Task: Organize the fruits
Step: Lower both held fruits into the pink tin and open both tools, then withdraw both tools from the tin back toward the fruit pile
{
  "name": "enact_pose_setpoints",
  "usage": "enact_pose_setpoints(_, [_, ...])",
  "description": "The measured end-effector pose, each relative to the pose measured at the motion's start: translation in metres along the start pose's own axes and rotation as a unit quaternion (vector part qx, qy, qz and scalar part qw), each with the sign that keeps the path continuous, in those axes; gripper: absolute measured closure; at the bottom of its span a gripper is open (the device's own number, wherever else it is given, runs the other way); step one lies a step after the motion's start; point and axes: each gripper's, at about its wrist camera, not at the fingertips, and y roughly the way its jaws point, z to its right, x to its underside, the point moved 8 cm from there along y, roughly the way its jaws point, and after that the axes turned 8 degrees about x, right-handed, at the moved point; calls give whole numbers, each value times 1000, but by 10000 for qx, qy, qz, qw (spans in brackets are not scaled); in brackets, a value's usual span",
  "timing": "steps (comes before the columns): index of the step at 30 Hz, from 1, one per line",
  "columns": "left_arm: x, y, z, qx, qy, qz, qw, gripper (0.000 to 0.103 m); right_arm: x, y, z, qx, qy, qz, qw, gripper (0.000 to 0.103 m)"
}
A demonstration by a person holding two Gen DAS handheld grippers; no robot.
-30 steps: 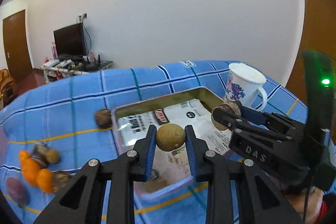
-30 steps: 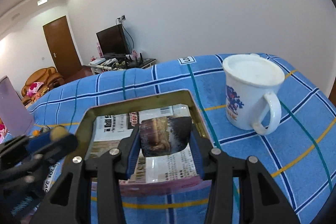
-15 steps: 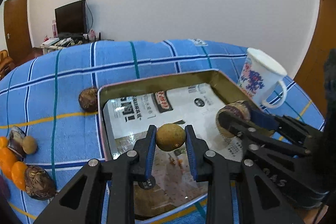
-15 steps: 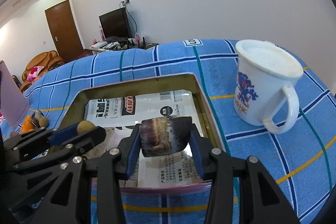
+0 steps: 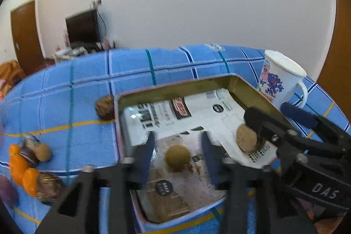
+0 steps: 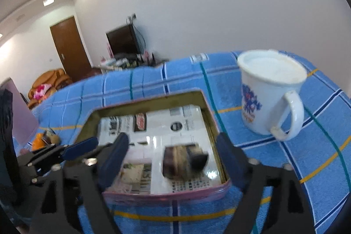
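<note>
The left tool [image 5: 177, 150] stands spread over the tin [image 5: 175, 86], its jaws having just been opening; the round tan fruit [image 5: 177, 158] sits between them, touching neither pad, and appears to rest on the paper lining of the tin. The right tool [image 6: 169, 157] is spread wide as well, its jaws having just been opening, and the dark brown fruit [image 6: 184, 160], blurred, lies between them, free of both pads, at the near right part of the tin [image 6: 153, 101].

Only the left view shows the loose fruits on the blue checked cloth [image 5: 65, 102]: a brown one [image 5: 104, 107] just beside the tin's left wall, and a cluster [image 5: 28, 163] of orange and brown pieces well to the left, near the frame edge. It also shows the right tool from the side, reaching in over the tin's right rim and hiding part of it. In the right view the cluster is a small patch behind the left tool's fingers.

A white mug [image 6: 268, 93] with a blue print stands upright on the cloth right of the tin, clearest in the right view.
</note>
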Motion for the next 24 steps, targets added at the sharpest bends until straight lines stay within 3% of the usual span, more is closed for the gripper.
enact_pose_setpoints(1, [-2,-7,-1,-107,34,161,9998,27,-3,-6,0,87,-16,185,9998,8])
enact_pose_setpoints(2, [-5,-18,-3,-222,73,401,9989,23,-7,-14,0,190,-54,421,9989,1])
enact_pose_setpoints(6, [-12,-47,-14,-611,144,966,9933,23,-20,-46,5,553,23,1318,9897,0])
enact_pose_setpoints(12, [-12,-61,-32,-1071,100,1191,9870,22,-26,-84,17,1051,424,2380,9646,0])
enact_pose_setpoints(15, [-14,-70,-40,-1510,183,1393,9785,22,-25,-95,15,1091,408,2612,9582,0])
enact_pose_setpoints(17, [-15,-79,-47,-1805,205,1582,9705,13,-26,-97,12,1077,370,2642,9577,0])
enact_pose_setpoints(24, [-10,-95,-51,-2074,510,1855,9591,13,-21,-105,-2,1104,162,2726,9556,0])
